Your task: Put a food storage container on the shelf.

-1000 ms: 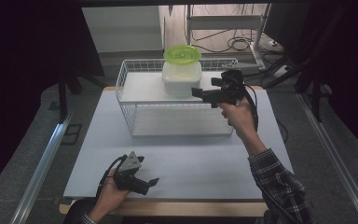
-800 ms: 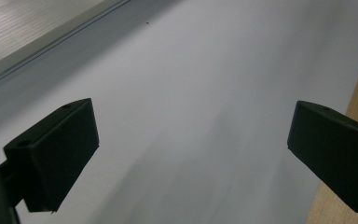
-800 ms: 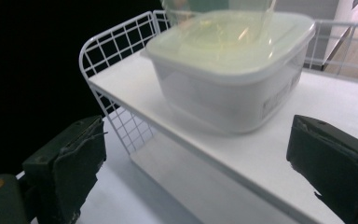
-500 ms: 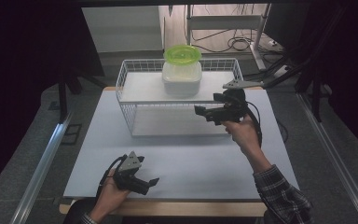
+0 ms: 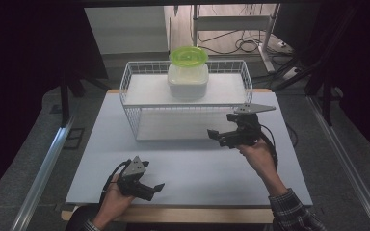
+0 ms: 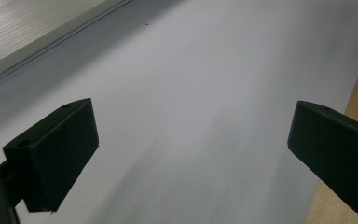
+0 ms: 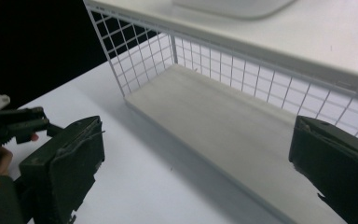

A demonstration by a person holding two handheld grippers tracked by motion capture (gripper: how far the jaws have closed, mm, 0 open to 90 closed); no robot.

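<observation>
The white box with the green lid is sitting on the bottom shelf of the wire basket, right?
Not quite. In the high view the white box with the green lid sits on the top shelf of the wire basket, not the bottom one.

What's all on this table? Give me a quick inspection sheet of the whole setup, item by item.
Surface: pale table, wooden front edge.
Job's things: white wire rack at the back; lidded white container on its top shelf, green bowl on that.
Clutter: nothing seen.
Grippers: left gripper near the front edge, open; right gripper before the rack, open, empty.
Cables: black leads trail from both grippers.
Surroundings: dark; floor cables behind.
</observation>
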